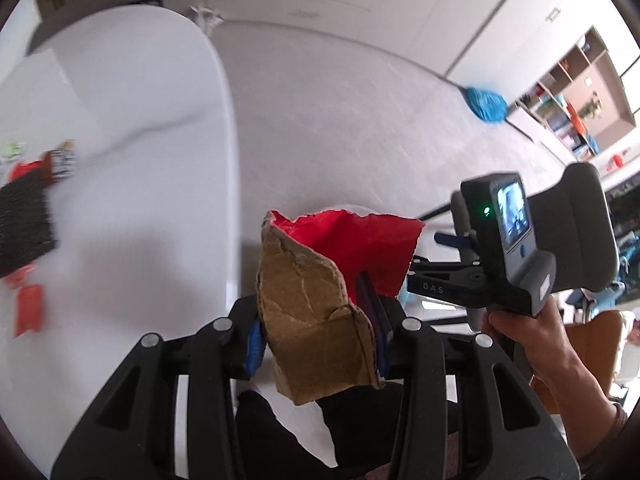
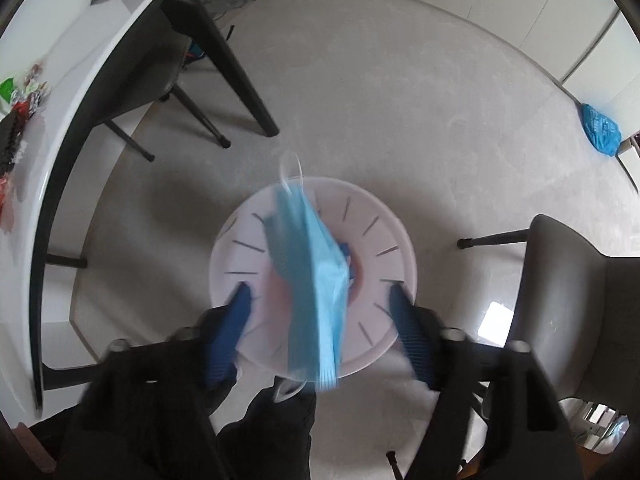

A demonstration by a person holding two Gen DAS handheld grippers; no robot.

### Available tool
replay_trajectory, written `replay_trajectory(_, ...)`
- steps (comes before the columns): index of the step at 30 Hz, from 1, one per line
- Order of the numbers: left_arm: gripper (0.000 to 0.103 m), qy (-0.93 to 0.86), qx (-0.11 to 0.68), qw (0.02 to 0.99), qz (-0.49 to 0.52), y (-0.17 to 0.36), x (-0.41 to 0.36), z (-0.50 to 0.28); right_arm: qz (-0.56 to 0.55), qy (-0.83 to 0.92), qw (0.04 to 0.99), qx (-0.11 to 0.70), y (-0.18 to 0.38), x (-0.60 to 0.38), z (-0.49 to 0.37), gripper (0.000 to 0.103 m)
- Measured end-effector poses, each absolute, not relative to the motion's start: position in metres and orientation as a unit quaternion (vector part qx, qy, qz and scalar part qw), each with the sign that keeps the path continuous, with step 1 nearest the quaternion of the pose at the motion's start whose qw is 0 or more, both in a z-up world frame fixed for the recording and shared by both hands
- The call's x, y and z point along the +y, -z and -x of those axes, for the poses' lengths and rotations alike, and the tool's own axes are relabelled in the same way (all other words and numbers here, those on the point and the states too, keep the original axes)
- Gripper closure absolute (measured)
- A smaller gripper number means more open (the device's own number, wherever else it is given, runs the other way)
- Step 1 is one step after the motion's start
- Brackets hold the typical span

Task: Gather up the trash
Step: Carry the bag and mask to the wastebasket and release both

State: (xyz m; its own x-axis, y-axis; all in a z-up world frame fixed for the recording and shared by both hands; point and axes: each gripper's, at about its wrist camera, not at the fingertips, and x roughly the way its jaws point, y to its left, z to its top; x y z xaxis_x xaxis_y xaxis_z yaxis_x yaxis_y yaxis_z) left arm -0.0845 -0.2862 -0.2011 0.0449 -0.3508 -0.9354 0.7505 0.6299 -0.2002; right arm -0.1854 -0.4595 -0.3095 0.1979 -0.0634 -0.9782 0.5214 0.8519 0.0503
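Observation:
My left gripper (image 1: 318, 332) is shut on a torn piece of brown cardboard with a red inner face (image 1: 316, 312), held off the edge of the white table (image 1: 132, 128). My right gripper (image 2: 324, 320) is open above a white slotted trash bin (image 2: 384, 232) on the floor. A blue face mask (image 2: 316, 276) hangs blurred between the spread fingers, touching neither. The right gripper also shows in the left wrist view (image 1: 452, 240), with the hand holding it.
More wrappers and scraps (image 1: 36, 196) lie on the table at the left, also in the right wrist view (image 2: 20, 96). Grey chairs (image 2: 580, 312) stand beside the bin. A blue bag (image 2: 600, 130) lies on the floor by the cabinets. Shelves (image 1: 572, 112) stand far right.

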Motion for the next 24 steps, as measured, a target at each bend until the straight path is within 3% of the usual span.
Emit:
replay_trajectory(3, 0.063, 0.397, 0.58, 0.686, -0.188, 0.218, -0.308, 0.091, -0.193, 0.201, 0.755, 0.594, 0.296, -0.47, 0.196, 0.015)
replay_trajectory(7, 0.062, 0.408, 0.59, 0.668, -0.2, 0.235, -0.327, 0.097, -0.199, 0.229, 0.77, 0.562, 0.261, -0.489, 0.219, 0.011)
replay_trajectory(9, 0.051, 0.418, 0.589, 0.66, -0.205, 0.238, -0.336, 0.104, -0.207, 0.241, 0.775, 0.546, 0.242, -0.5, 0.229, 0.01)
replay_trajectory(11, 0.022, 0.426, 0.583, 0.66, -0.21, 0.235, -0.343, 0.112, -0.211, 0.246, 0.781, 0.535, 0.229, -0.506, 0.237, 0.01)
replay_trajectory(14, 0.01, 0.439, 0.555, 0.671, -0.22, 0.223, -0.349, 0.121, -0.208, 0.254, 0.791, 0.517, 0.212, -0.514, 0.242, 0.008)
replay_trajectory(24, 0.008, 0.433, 0.532, 0.694, -0.217, 0.197, -0.357, 0.122, -0.186, 0.243, 0.804, 0.51, 0.2, -0.512, 0.237, 0.006)
